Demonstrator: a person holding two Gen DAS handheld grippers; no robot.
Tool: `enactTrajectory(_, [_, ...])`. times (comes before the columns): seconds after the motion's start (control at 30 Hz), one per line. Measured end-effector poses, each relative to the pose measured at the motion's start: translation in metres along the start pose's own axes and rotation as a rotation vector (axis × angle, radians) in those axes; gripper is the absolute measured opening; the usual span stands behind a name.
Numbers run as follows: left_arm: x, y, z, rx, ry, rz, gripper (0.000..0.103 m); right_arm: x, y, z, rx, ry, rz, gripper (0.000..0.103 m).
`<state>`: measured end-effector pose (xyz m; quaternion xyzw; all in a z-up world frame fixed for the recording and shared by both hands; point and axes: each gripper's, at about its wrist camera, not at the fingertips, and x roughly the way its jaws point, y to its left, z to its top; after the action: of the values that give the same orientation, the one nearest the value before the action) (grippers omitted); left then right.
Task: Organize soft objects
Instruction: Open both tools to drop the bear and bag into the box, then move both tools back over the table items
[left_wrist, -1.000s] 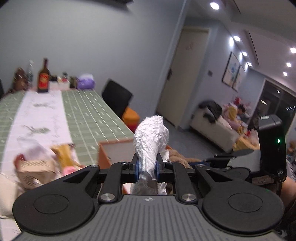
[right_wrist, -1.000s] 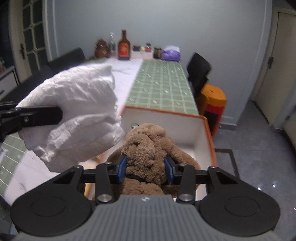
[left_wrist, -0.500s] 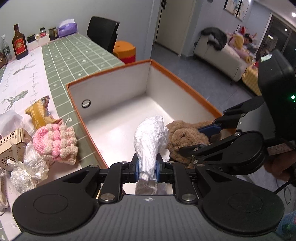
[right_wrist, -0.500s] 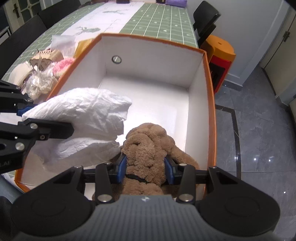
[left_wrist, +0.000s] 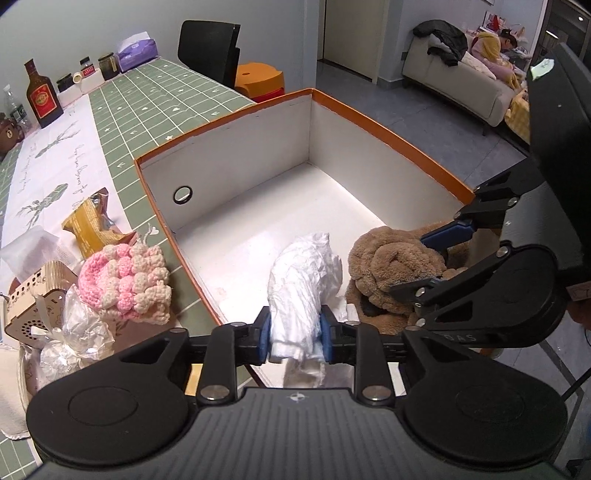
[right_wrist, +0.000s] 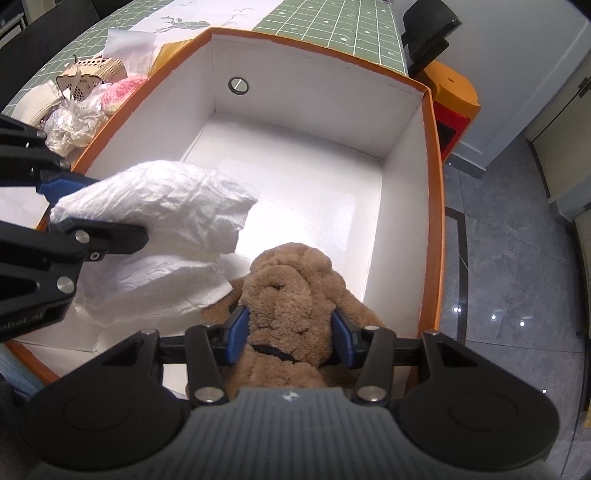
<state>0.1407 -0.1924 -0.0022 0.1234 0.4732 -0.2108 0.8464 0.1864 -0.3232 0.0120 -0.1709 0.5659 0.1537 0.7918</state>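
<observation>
**Both soft items lowered into box, release under way**

Green-checked worktop (left_wrist: 155, 107) carries an orange-rimmed box (right_wrist: 430, 155). Left gripper (left_wrist: 294, 334) jaws, just opening, still touch the white crumpled bundle (left_wrist: 303, 273) at 6 o'clock; right gripper (right_wrist: 290, 332) likewise loosens around the brown plush (right_wrist: 291, 288), apparently for depositing both.

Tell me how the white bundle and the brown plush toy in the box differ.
The white bundle is crinkled and papery; the brown plush toy is fuzzy. The bundle sits between the left gripper fingers, the toy between the right gripper fingers. The toy wears a dark collar; the bundle is plain. Both are inside the orange-rimmed box.
</observation>
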Motion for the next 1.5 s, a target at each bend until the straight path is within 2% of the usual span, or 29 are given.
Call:
enactTrajectory(0.1, [-0.004, 0.003, 0.0, -0.014, -0.01, -0.02, 0.038, -0.007, 0.002, 0.001, -0.022, -0.004, -0.023, 0.052])
enactTrajectory(0.13, [-0.008, 0.004, 0.0, -0.021, -0.024, -0.019, 0.039, -0.011, 0.003, 0.001, -0.032, -0.007, -0.036, 0.056])
enactTrajectory(0.23, [-0.023, 0.008, 0.001, -0.033, -0.085, -0.026, 0.05, -0.024, 0.005, 0.001, -0.06, -0.021, -0.075, 0.057])
enactTrajectory(0.33, [-0.04, 0.013, 0.0, -0.043, -0.135, -0.036, 0.052, -0.038, 0.006, 0.002, -0.064, -0.053, -0.101, 0.058])
enactTrajectory(0.47, [-0.065, 0.024, -0.008, -0.063, -0.226, -0.041, 0.052, -0.059, 0.013, 0.0, -0.054, -0.136, -0.135, 0.06])
enactTrajectory(0.57, [-0.081, 0.035, -0.02, -0.084, -0.297, -0.034, 0.054, -0.076, 0.022, -0.003, -0.028, -0.237, -0.15, 0.064])
enactTrajectory(0.8, [-0.105, 0.07, -0.055, -0.126, -0.44, 0.017, 0.056, -0.098, 0.066, -0.015, 0.047, -0.495, -0.041, 0.064])
enactTrajectory(0.93, [-0.114, 0.092, -0.082, -0.142, -0.505, 0.061, 0.056, -0.098, 0.101, -0.018, 0.075, -0.61, 0.044, 0.065])
enactTrajectory(1.03, [-0.119, 0.108, -0.101, -0.179, -0.52, 0.108, 0.056, -0.091, 0.131, -0.018, 0.084, -0.637, 0.114, 0.065])
enactTrajectory(1.2, [-0.115, 0.138, -0.135, -0.263, -0.499, 0.137, 0.056, -0.067, 0.179, -0.015, 0.091, -0.638, 0.188, 0.068])
enactTrajectory(1.27, [-0.11, 0.144, -0.149, -0.279, -0.485, 0.151, 0.056, -0.051, 0.197, -0.015, 0.1, -0.627, 0.186, 0.076])
enactTrajectory(1.37, [-0.1, 0.153, -0.17, -0.305, -0.457, 0.168, 0.056, -0.024, 0.219, -0.014, 0.109, -0.595, 0.176, 0.078])
enactTrajectory(1.5, [-0.087, 0.162, -0.193, -0.349, -0.436, 0.171, 0.056, 0.008, 0.233, -0.013, 0.115, -0.568, 0.078, 0.078])
